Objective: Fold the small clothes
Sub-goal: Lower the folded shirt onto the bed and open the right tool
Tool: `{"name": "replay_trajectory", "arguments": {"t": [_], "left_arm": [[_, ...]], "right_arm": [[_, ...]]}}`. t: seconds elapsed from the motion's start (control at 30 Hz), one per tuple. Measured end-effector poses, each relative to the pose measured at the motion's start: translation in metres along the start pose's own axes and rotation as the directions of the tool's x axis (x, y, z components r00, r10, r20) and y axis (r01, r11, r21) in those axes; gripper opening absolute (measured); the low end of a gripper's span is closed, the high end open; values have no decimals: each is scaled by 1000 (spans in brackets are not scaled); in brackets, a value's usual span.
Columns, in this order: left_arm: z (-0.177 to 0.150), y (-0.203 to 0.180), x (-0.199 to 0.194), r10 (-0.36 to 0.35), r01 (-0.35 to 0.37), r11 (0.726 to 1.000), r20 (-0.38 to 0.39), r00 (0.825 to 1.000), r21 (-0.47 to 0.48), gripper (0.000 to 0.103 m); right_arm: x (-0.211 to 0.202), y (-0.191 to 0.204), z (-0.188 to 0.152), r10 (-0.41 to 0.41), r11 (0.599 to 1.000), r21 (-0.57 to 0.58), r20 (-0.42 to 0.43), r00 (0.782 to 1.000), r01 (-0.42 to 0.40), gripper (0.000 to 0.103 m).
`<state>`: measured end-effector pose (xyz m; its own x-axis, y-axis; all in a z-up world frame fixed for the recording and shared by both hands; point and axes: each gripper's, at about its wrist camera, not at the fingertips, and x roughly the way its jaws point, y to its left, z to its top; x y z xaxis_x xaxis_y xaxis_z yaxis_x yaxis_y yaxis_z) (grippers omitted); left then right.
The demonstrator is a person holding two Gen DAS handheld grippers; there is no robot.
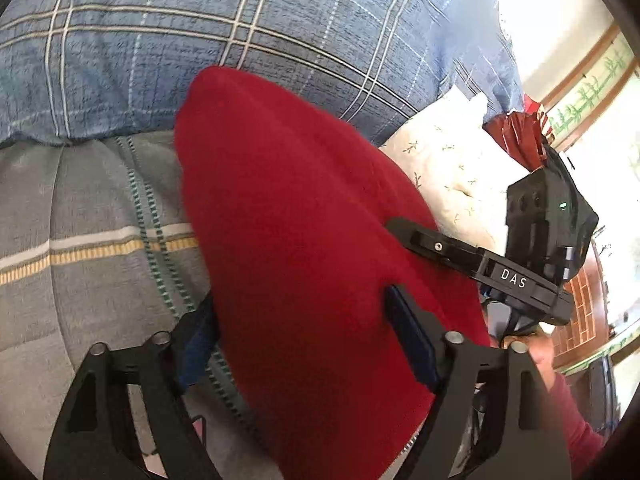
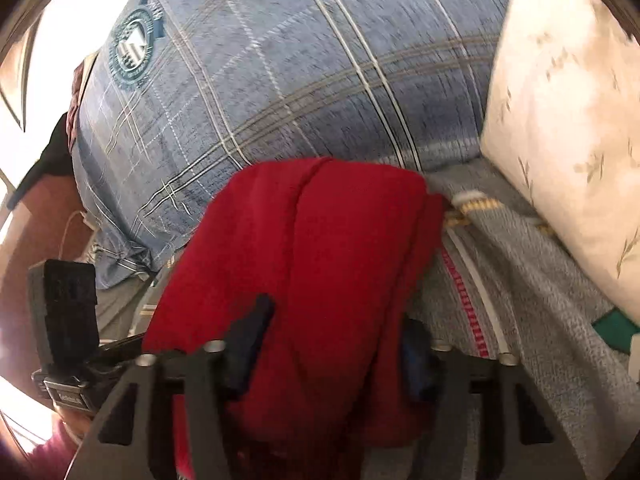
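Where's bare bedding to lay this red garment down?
Free: grey striped bedspread left of the red knit garment, below the blue plaid duvet; and the grey strip between garment and white floral pillow. Crowded: the middle, where left gripper and right gripper meet.

The red cloth runs off the bottom edge in the left view, so its end is hidden. It also covers part of the left gripper. In the right view the blue blanket and white pillow look blurry.
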<state>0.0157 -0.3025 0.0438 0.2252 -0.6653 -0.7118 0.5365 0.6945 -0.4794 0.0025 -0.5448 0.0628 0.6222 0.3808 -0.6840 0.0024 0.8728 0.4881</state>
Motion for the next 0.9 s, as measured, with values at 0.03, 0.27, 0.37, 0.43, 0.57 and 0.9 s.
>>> {"name": "replay_trajectory", "arguments": {"t": [0.03, 0.27, 0.37, 0.43, 0.57, 0.9], "left_arm": [[0, -2, 0, 10, -10, 1000, 5, 1000, 13, 73], [-4, -1, -34, -28, 28, 999, 19, 999, -30, 54], [-13, -6, -62, -33, 35, 999, 38, 999, -37, 54], [-25, -9, -89, -26, 28, 999, 57, 998, -40, 54], [-57, -7, -129, 22, -17, 998, 81, 996, -61, 54], [-128, 28, -126, 183, -176, 978, 62, 981, -110, 63]], "right_arm": [[-2, 4, 1, -15, 1000, -21, 6, 1000, 15, 40], [-32, 41, 0, 18, 997, -77, 37, 999, -15, 33], [-47, 66, -5, 51, 994, -103, 36, 998, -47, 33], [-54, 81, -9, 82, 990, -115, 29, 996, -79, 33], [-58, 107, -31, 154, 979, -132, -18, 988, -155, 33], [-13, 124, -92, 18, 983, -176, -140, 990, -42, 52]]}}
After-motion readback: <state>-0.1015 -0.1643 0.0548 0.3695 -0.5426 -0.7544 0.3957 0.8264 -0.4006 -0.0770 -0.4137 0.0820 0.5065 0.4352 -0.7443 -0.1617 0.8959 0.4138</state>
